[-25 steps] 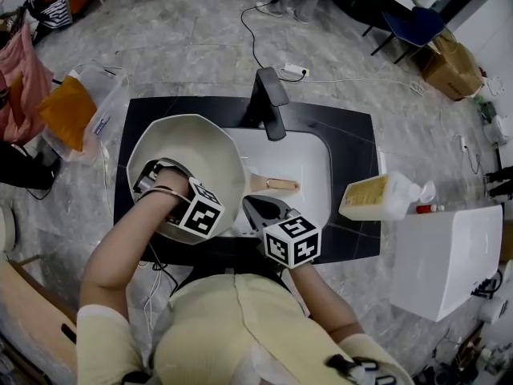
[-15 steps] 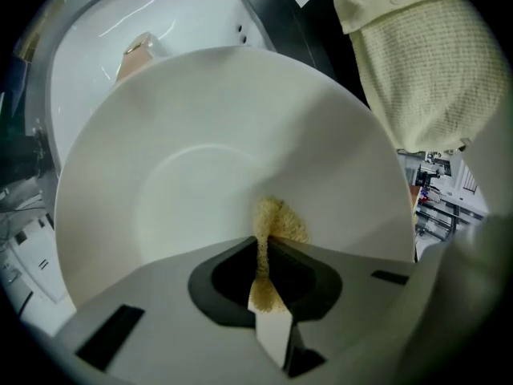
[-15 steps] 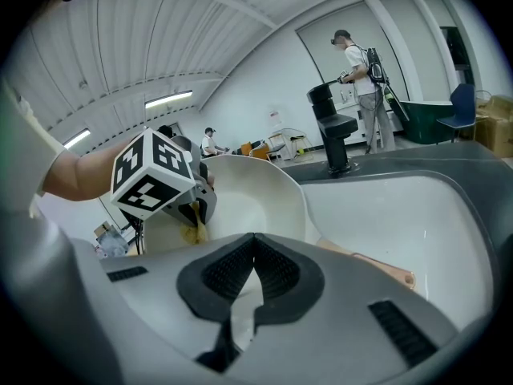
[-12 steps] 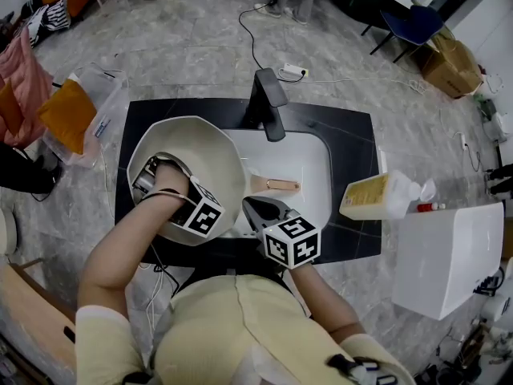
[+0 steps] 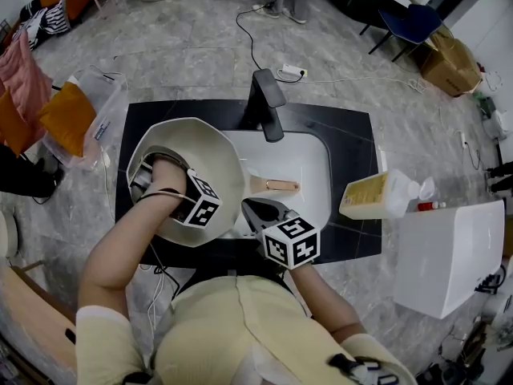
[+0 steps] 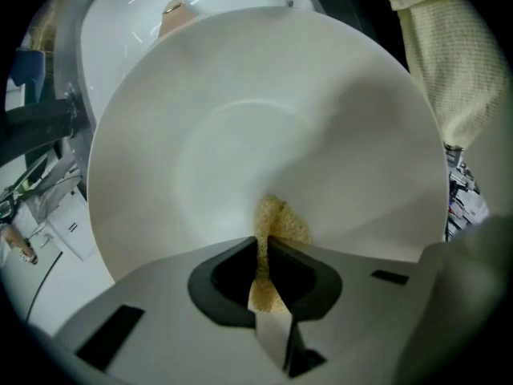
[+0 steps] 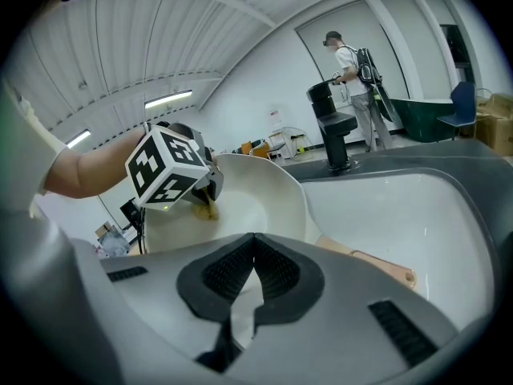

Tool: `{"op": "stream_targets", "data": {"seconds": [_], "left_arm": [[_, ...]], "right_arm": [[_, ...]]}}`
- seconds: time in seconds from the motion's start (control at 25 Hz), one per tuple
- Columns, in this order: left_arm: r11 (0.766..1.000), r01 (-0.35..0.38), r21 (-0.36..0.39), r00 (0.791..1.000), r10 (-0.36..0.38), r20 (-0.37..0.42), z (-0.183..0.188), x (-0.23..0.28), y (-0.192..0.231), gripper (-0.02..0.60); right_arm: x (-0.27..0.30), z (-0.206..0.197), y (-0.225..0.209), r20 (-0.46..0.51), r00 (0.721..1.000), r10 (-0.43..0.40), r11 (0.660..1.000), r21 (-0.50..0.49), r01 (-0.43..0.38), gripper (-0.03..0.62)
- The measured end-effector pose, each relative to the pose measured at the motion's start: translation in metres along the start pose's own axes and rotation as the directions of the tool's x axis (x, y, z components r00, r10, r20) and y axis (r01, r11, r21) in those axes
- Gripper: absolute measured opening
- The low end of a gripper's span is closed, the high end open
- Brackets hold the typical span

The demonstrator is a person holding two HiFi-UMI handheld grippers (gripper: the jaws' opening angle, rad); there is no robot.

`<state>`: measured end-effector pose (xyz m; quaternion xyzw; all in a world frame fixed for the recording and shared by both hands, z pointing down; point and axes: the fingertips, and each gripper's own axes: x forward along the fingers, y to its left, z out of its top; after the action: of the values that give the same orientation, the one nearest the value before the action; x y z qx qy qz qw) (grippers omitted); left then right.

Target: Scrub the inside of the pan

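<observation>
A white pan point(image 5: 210, 147) lies tilted over the left side of the sink, its wooden handle point(image 5: 276, 184) pointing right. Inside the pan, my left gripper point(image 6: 263, 245) is shut on a yellowish sponge point(image 6: 280, 219), which presses on the pan's inner wall point(image 6: 264, 119). From the right gripper view the sponge point(image 7: 207, 208) shows under the left gripper's marker cube. My right gripper point(image 5: 251, 208) sits at the pan's near rim beside the handle. Its jaws stand closed in its own view point(image 7: 255, 245), with the rim hidden behind them.
A black faucet point(image 5: 268, 99) rises behind the white sink point(image 5: 314, 163), set in a black counter. A yellow soap bottle point(image 5: 381, 196) lies on the counter's right end by a white box point(image 5: 449, 255). A plastic bin point(image 5: 90, 111) stands at left. A person point(image 7: 353, 62) stands far behind.
My left gripper has slid the sponge slightly up and left inside the pan. The right gripper and the pan have barely moved.
</observation>
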<state>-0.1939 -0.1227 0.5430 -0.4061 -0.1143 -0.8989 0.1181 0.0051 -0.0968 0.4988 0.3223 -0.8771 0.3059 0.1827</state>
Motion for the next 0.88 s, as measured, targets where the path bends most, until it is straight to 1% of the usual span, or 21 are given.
{"op": "stream_targets", "data": {"seconds": [0.16, 0.32, 0.44, 0.6, 0.8, 0.88], "left_arm": [[0.995, -0.074, -0.071, 0.997, 0.071, -0.037, -0.007, 0.004, 0.018, 0.04], [0.974, -0.174, -0.143, 0.984, 0.167, -0.059, -0.012, 0.005, 0.038, 0.04], [0.958, -0.229, -0.171, 0.973, 0.22, -0.072, -0.015, 0.005, 0.049, 0.04], [0.942, -0.277, -0.188, 0.961, 0.268, -0.072, -0.016, 0.004, 0.059, 0.04], [0.902, -0.364, -0.231, 0.931, 0.353, -0.088, -0.018, 0.002, 0.076, 0.04], [0.879, -0.405, -0.252, 0.914, 0.395, -0.094, -0.019, 0.0, 0.083, 0.04]], "right_arm": [[0.001, -0.001, -0.001, -0.005, 1.0, 0.002, 1.0, 0.004, -0.002, 0.015], [0.001, -0.003, 0.0, -0.012, 1.0, 0.005, 1.0, 0.007, -0.005, 0.015], [0.002, -0.004, -0.002, -0.016, 1.0, 0.0, 1.0, 0.01, 0.0, 0.015], [0.002, -0.004, -0.003, -0.017, 1.0, -0.002, 1.0, 0.014, 0.003, 0.015], [0.002, -0.003, -0.003, -0.016, 1.0, -0.001, 1.0, 0.016, 0.001, 0.015], [0.002, -0.003, -0.003, -0.015, 1.0, -0.002, 1.0, 0.017, 0.002, 0.015]]}}
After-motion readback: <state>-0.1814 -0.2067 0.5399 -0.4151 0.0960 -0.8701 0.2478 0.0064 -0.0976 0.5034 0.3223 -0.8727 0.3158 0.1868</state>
